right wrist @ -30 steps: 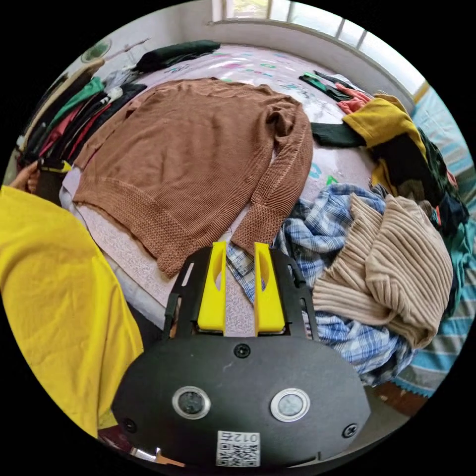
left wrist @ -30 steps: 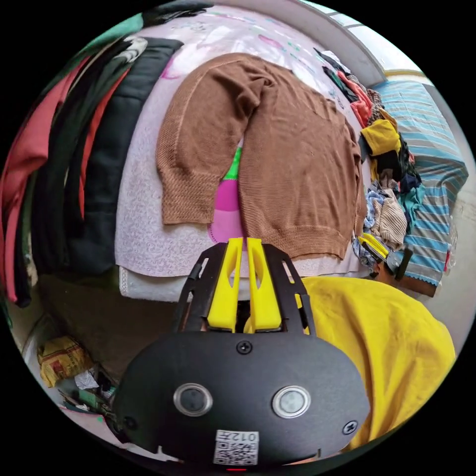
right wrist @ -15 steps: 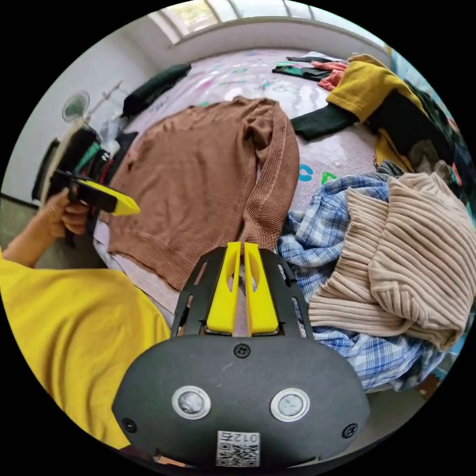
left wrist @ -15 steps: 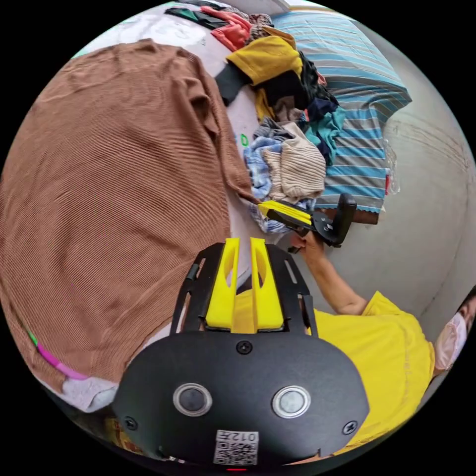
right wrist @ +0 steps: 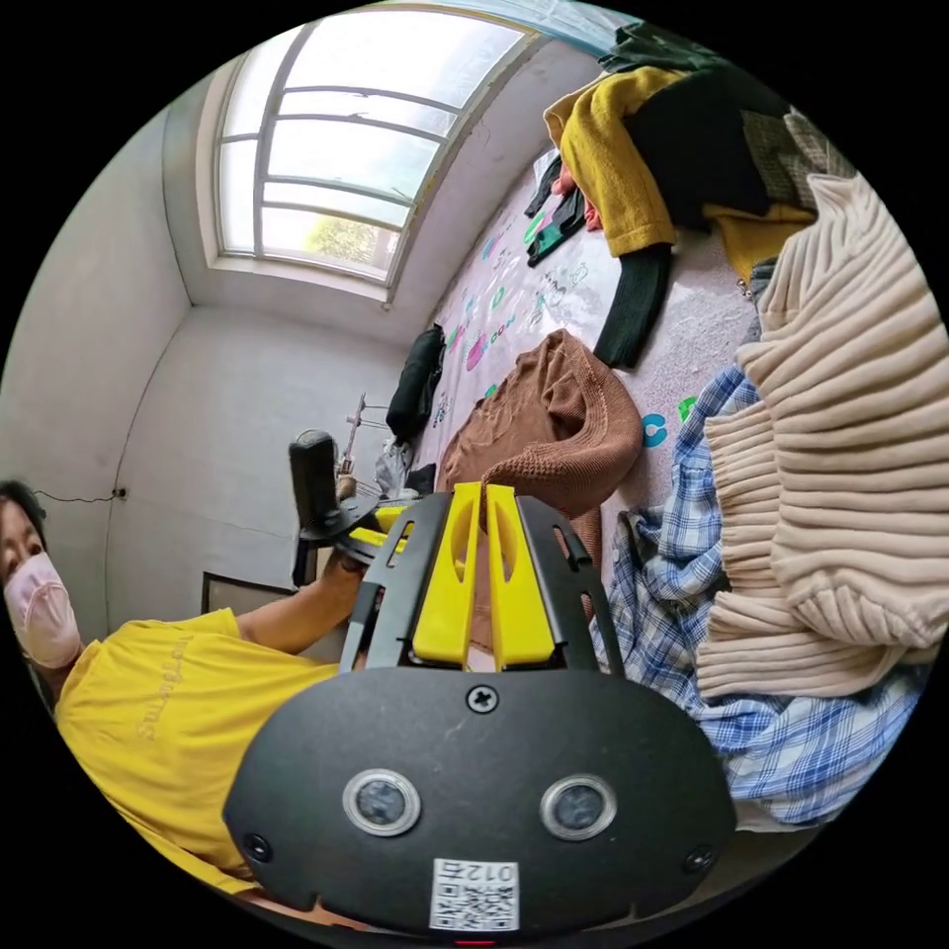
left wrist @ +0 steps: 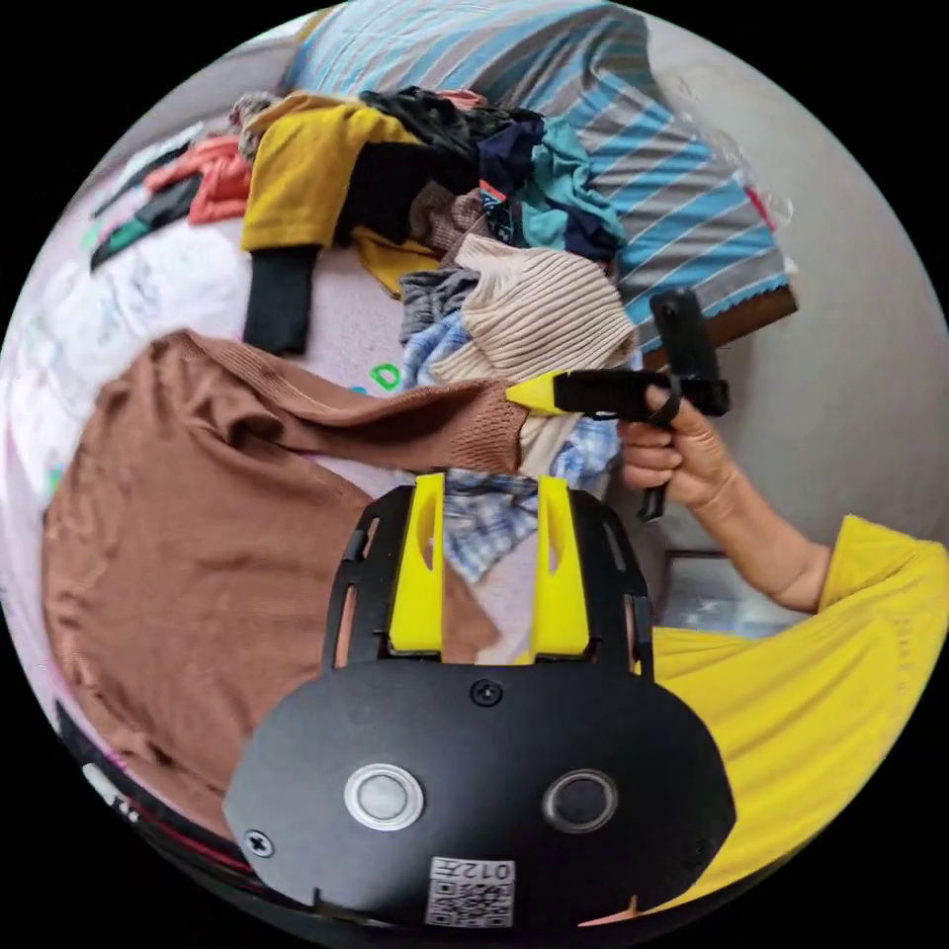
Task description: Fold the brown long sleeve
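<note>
The brown long sleeve [left wrist: 198, 554] lies spread on the pale bed cover [left wrist: 148, 297], its body to the left in the left gripper view. One sleeve [left wrist: 395, 425] stretches across to my right gripper [left wrist: 529, 393], which a hand holds shut on the cuff. My left gripper [left wrist: 484, 484] hangs open just below that sleeve, over a plaid shirt, holding nothing. In the right gripper view, my right gripper [right wrist: 484, 489] has its jaws together with the brown cuff [right wrist: 539, 474] at their tips and the brown long sleeve [right wrist: 554, 415] bunched behind. The left gripper [right wrist: 381, 519] is beside it.
A heap of clothes sits next to the sleeve: a beige ribbed sweater [left wrist: 534, 306], a blue plaid shirt [left wrist: 484, 514], a yellow and black garment [left wrist: 306, 168]. Striped blue bedding [left wrist: 633, 168] lies behind. The person in a yellow shirt [left wrist: 791, 692] stands at the bed's edge.
Both cameras have swung round. My right gripper went from open to shut and took hold of the sleeve cuff, lifting it. My left gripper's jaws have opened.
</note>
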Demonstrator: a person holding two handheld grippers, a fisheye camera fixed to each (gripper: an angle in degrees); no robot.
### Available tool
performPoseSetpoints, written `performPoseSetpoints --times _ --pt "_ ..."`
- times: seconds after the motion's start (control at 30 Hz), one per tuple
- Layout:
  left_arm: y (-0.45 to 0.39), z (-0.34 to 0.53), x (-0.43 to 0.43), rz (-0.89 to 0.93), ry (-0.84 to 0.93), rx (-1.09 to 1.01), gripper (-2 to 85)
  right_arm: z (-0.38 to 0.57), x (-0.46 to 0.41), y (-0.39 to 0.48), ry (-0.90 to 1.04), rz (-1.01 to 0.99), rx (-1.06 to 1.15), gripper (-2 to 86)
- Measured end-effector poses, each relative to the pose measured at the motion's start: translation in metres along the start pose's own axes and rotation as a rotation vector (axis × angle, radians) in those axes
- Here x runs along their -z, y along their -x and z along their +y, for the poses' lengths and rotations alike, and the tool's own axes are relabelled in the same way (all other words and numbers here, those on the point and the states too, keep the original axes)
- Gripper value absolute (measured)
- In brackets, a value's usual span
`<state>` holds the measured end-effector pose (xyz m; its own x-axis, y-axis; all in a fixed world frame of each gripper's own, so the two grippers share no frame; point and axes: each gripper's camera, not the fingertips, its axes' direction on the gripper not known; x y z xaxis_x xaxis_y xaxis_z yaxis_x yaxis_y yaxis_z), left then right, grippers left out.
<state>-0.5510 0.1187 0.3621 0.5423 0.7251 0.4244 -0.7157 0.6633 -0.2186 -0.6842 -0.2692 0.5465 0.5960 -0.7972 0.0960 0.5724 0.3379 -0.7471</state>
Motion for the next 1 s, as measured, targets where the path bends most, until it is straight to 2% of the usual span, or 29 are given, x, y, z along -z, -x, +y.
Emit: performPoseSetpoints --times 0.07,0.2,0.33,0.43,0.53,0.6,0.7,0.83,1.0 --pt "-0.021 -0.005 0.008 -0.125 -0.002 -0.065 13.4 -0.009 0.007 0.006 0.005 -0.022 0.007 1.3" --pt "-0.044 -0.025 0.008 -0.211 0.001 -0.114 13.0 -0.031 0.004 0.025 0.05 -0.027 0.042 1.3" --pt "-0.03 -0.041 -0.005 -0.197 0.067 -0.039 9.5 -0.047 -0.006 0.042 0.096 -0.01 0.089 1.4" --pt "-0.008 -0.049 -0.01 -0.215 0.088 0.02 3.4 -0.058 -0.009 0.05 0.111 -0.007 0.118 1.5" --pt "0.023 -0.068 -0.001 -0.119 0.118 0.07 2.7 -0.07 0.01 0.047 0.035 0.019 0.109 1.4" --pt "0.055 -0.094 0.019 0.025 0.104 0.122 2.8 -0.074 0.043 0.033 -0.119 -0.011 0.081 1.2" --pt "0.093 -0.14 0.052 0.212 0.067 0.184 2.5 -0.075 0.07 0.006 -0.238 -0.025 0.015 0.9" --pt "0.122 -0.199 0.086 0.321 0.042 0.22 1.8 -0.078 0.062 -0.019 -0.193 0.012 -0.041 0.9" --pt "0.136 -0.256 0.116 0.295 0.013 0.244 1.3 -0.092 0.005 -0.05 -0.029 0.007 -0.095 0.9"
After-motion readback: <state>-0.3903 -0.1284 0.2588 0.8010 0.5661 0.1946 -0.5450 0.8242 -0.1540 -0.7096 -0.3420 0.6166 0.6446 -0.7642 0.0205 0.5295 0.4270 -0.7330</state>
